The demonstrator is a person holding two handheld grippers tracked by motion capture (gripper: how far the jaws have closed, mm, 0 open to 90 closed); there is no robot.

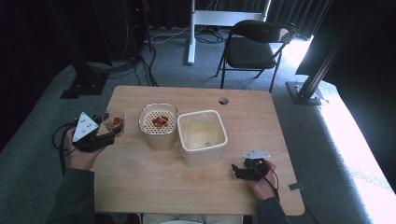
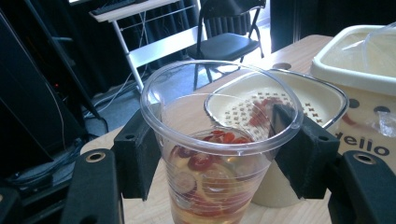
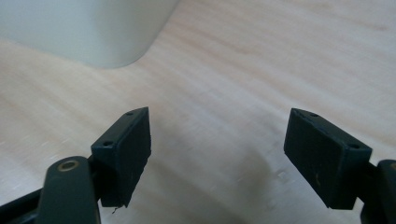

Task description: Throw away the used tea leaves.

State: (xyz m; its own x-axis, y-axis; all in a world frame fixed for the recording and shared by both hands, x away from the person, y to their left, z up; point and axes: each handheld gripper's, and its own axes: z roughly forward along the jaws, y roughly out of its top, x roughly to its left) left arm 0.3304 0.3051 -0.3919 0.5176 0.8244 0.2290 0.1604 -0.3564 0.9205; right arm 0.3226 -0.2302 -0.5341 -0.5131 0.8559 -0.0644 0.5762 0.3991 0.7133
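Where the table [image 1: 154, 186] nears its left edge, the left gripper [image 1: 108, 132] clamps a clear cup [image 1: 115, 122] between its jaws, holding it just left of the strainer [image 1: 158, 122], which stands touching the cream tub [image 1: 201, 136]. The left gripper view gives what the high view blurs: red slices and pale liquid low in the cup [image 2: 219, 154], the pads pressed against its wall below the rim, more red bits on the strainer's [image 2: 322, 100] perforated floor behind. The right gripper [image 1: 239, 171] rests near the tub's front right corner, apart from it; its own view shows jaws spread wide over bare wood, the tub's [image 3: 88, 28] rounded corner beyond.
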